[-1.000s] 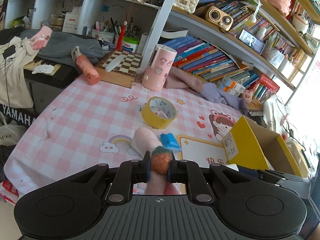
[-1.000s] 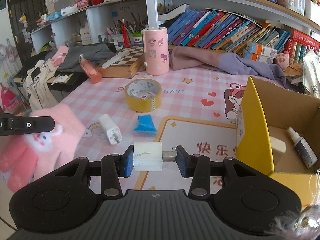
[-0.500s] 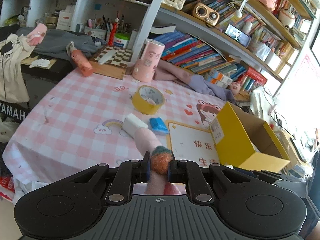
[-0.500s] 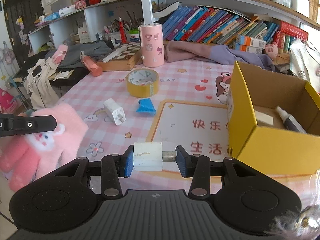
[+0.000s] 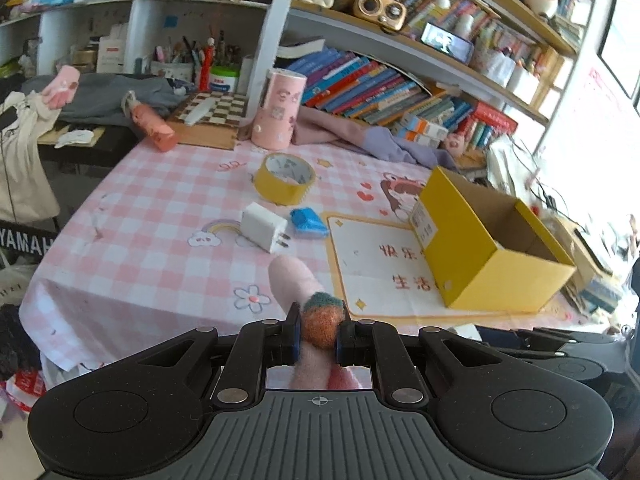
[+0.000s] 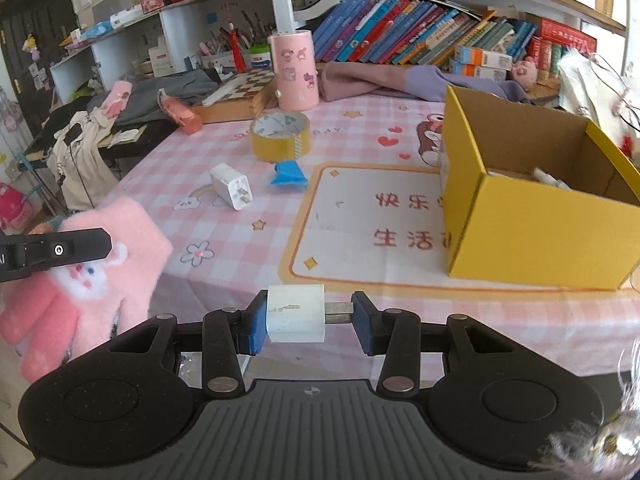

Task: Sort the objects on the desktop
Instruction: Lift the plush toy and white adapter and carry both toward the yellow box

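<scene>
We have two fisheye views, each from a camera riding on a handheld gripper and looking forward and down along its fingers. Our left wrist view sits just off the near edge of the checked table [image 5: 132, 200], facing the bookshelves [image 5: 360, 88] at the back, with the yellow box [image 5: 492, 256] to its right. Our right wrist view looks from a similar near-edge spot, a little lower and closer to that box [image 6: 532, 232]. Both share the tape roll [image 5: 285, 179] [image 6: 280, 135], the white charger [image 5: 265, 227] [image 6: 231, 186], the pink cylinder [image 5: 279, 109] [image 6: 296, 70] and the shelves [image 6: 420, 32]. The right view also catches the left gripper [image 6: 56, 250] at its left edge.
</scene>
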A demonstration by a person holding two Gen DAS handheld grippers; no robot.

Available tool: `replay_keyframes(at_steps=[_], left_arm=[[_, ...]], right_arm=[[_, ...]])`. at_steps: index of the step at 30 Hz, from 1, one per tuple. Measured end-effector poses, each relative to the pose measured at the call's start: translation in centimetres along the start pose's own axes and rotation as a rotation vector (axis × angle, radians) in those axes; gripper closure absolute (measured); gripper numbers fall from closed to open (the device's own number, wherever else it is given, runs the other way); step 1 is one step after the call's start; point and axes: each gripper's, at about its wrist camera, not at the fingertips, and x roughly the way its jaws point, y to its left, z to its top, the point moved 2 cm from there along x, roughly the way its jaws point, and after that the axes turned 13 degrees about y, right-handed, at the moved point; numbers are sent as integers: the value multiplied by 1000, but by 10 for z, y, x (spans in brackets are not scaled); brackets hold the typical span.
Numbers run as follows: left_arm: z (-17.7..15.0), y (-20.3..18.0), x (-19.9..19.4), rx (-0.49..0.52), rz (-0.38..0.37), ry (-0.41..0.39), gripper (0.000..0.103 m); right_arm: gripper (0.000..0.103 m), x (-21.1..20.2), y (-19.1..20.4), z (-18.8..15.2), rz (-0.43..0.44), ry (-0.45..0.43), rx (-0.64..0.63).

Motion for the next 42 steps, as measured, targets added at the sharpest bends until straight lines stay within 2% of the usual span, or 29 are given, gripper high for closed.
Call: replay_keyframes(at_steps=[19,29,42], left_arm=[[-11,-43,24,143,-130,100,90],[-12,-79,44,232,-212,152,90],[-11,-116,63,301,-258,198,90]], right_arm=[[63,-25,-39,-43,-111,38,150],[63,-35,-65,-62,-174,62,230],[63,-41,-96,-73,-205,90,290]])
